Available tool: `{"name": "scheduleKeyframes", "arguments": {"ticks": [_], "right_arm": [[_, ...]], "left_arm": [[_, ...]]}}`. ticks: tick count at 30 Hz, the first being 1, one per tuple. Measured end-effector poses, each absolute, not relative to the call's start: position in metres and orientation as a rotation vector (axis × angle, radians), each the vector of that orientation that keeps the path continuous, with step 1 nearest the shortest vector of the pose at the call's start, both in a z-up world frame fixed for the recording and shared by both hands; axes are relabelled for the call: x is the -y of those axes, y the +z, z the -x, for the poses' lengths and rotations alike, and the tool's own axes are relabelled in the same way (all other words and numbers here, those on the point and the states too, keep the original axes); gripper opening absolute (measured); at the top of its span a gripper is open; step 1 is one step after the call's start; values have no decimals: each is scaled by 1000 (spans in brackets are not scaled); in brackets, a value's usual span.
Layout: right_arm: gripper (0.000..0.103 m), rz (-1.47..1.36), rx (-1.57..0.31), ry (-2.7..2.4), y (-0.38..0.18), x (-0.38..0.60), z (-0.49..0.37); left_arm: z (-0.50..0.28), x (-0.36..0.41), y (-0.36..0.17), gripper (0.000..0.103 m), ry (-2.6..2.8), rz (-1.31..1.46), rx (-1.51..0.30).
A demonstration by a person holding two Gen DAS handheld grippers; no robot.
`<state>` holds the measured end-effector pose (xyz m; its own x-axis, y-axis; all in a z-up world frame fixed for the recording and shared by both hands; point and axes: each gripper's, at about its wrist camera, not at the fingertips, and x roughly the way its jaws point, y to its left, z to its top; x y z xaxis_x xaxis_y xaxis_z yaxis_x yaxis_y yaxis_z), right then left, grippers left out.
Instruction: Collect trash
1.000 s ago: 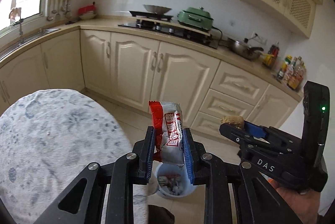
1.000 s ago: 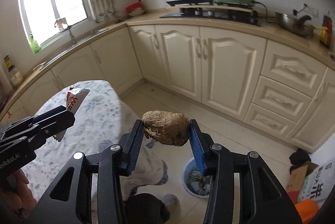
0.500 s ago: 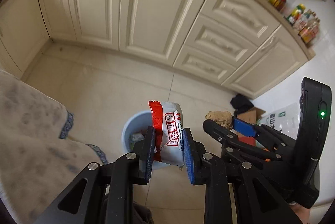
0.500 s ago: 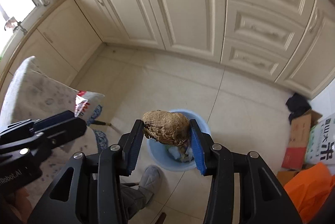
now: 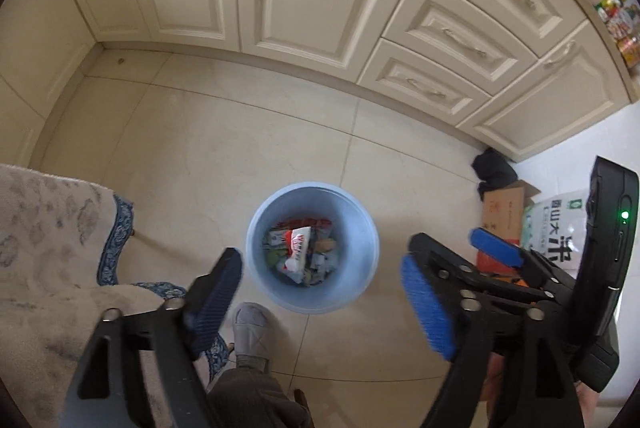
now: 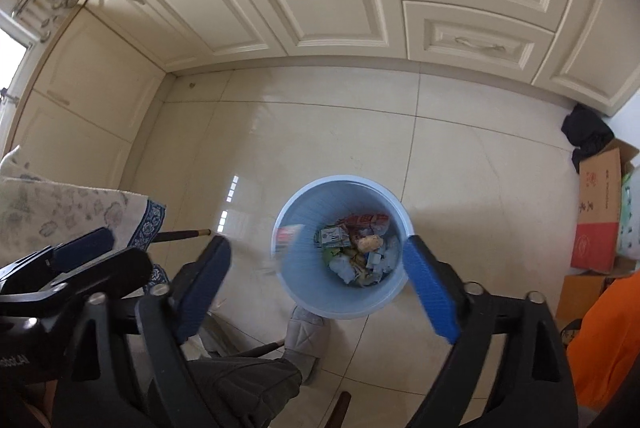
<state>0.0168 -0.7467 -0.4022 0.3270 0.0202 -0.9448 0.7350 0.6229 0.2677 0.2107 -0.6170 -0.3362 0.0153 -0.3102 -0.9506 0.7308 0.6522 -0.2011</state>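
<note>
Blue bin (image 5: 256, 248) at lower centre holds the trash (image 5: 298, 248).
Left gripper (image 5: 320, 296) and right gripper (image 6: 316, 280): jaws just opened wide, empty. Red-and-white wrapper's printing is unreadable.

Just swung both tools down from the counter view to straight over the round light-blue plastic bin (image 5: 256, 248). My left gripper (image 5: 320, 292) has just popped open, and its red-and-white snack wrapper (image 5: 298, 242) now lies in the bin. My right gripper (image 6: 318, 282) just opened too, its brown lump (image 6: 370, 243) dropped in.
</note>
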Motion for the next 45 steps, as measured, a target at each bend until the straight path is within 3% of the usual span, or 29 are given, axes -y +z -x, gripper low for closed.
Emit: {"name": "scheduleKeyframes", "arguments": {"ticks": [1, 7, 13, 21, 29, 38, 45], "right_arm": [[103, -793, -1157, -553, -401, 747, -14], [103, -790, -1147, -598, -386, 743, -7], [103, -757, -1085, -607, -345, 731, -5], [103, -663, -938, -559, -249, 688, -12], [103, -548, -777, -426, -147, 607, -31], [103, -375, -638, -204, -52, 467, -62], [103, -246, -550, -84, -2, 360, -67]], "left_arm": [[-211, 615, -335, 87, -841, -382, -1324], [-187, 600, -314, 92, -820, -410, -1265], [-152, 554, -256, 92, -835, -402, -1142], [-115, 439, -155, 102, -765, -297, -902], [-73, 286, -75, 102, -576, -181, -692], [8, 123, -18, 102, -326, -82, -512], [62, 54, 9, 102, -153, -65, -448]]}}
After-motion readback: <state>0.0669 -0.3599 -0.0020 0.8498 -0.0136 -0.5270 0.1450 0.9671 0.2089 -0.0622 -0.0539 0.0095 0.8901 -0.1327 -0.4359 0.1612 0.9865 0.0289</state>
